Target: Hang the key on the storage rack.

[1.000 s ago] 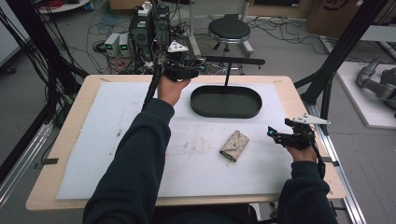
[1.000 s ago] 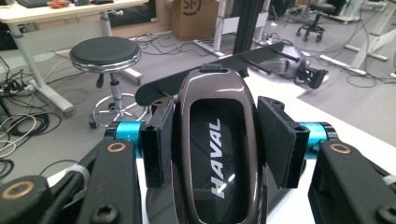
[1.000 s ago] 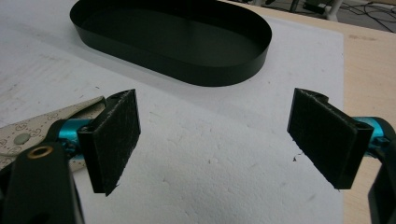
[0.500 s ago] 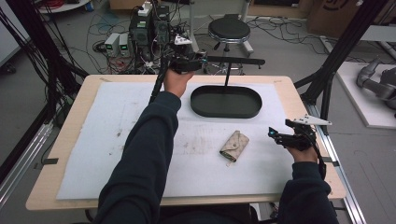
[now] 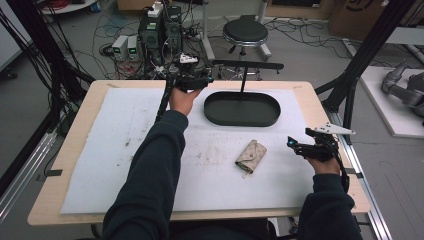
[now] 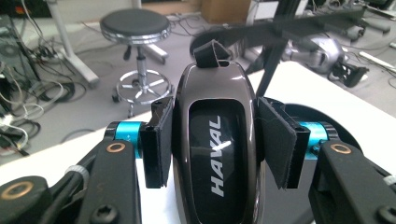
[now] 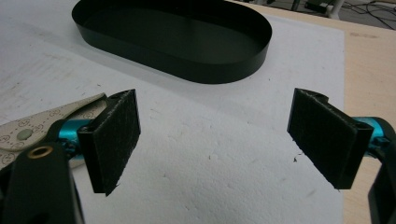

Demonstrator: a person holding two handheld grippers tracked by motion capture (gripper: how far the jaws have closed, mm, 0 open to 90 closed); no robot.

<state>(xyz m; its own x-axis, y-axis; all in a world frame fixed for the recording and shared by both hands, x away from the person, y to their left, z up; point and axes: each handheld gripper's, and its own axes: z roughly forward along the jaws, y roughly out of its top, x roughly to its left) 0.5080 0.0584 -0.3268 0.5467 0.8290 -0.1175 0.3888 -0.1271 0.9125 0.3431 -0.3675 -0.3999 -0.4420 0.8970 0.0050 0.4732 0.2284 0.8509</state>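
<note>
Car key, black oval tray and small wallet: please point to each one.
car key (image 6: 215, 140): left gripper view, its glossy face.
black oval tray (image 5: 242, 119): high view, its near wall.
small wallet (image 5: 251, 156): high view, its flap.

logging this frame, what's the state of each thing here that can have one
left gripper: shut on the car key, held above the table's far edge
car key: clamped between the pads, upright, loop end up
right gripper: open, nothing between its pads
oval tray: empty, flat on the mat
key pouch: closed, lying on the mat, untouched
</note>
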